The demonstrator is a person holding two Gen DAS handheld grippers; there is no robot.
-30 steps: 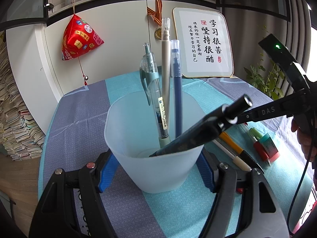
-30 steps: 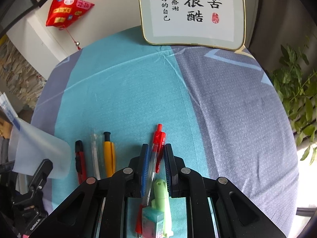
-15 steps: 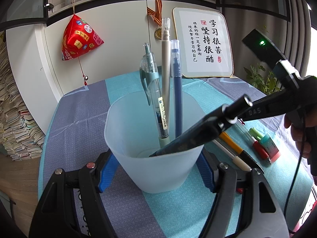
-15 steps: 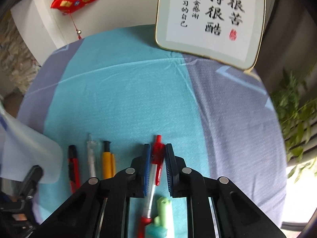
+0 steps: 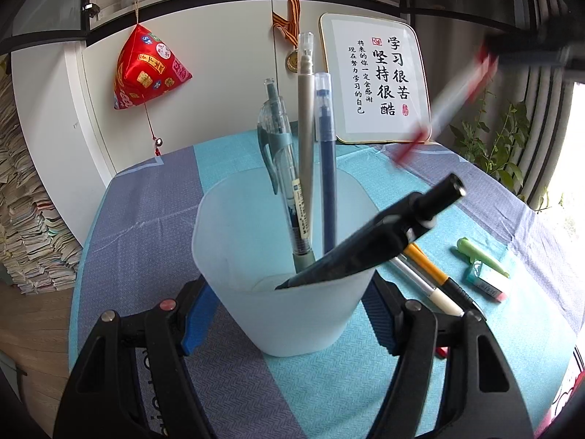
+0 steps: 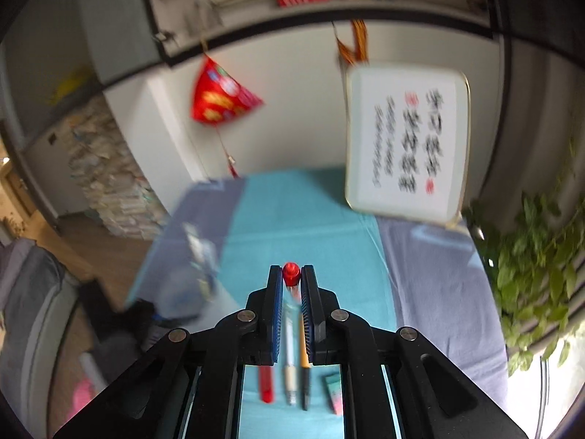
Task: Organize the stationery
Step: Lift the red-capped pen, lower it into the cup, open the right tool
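My left gripper (image 5: 289,314) is shut on a frosted plastic cup (image 5: 281,274) standing on the table. The cup holds several pens: a green-clip one (image 5: 281,179), a beige one (image 5: 305,139), a dark blue one (image 5: 327,168) and a black one (image 5: 384,234) leaning right. My right gripper (image 6: 291,281) is shut on a red pen (image 6: 291,272), lifted above the table; it shows blurred in the left wrist view (image 5: 442,102), above and right of the cup. The cup shows blurred in the right wrist view (image 6: 186,285).
On the tablecloth (image 5: 146,226) right of the cup lie an orange pen (image 5: 427,267), a white pen (image 5: 424,285), a green highlighter (image 5: 480,256) and an eraser (image 5: 484,285). A framed calligraphy board (image 5: 376,80) leans at the back. A plant (image 6: 541,256) stands right.
My right gripper has lifted the red pen off the table and swung it up toward the cup; the view is blurred. My left gripper and the cup have not moved.
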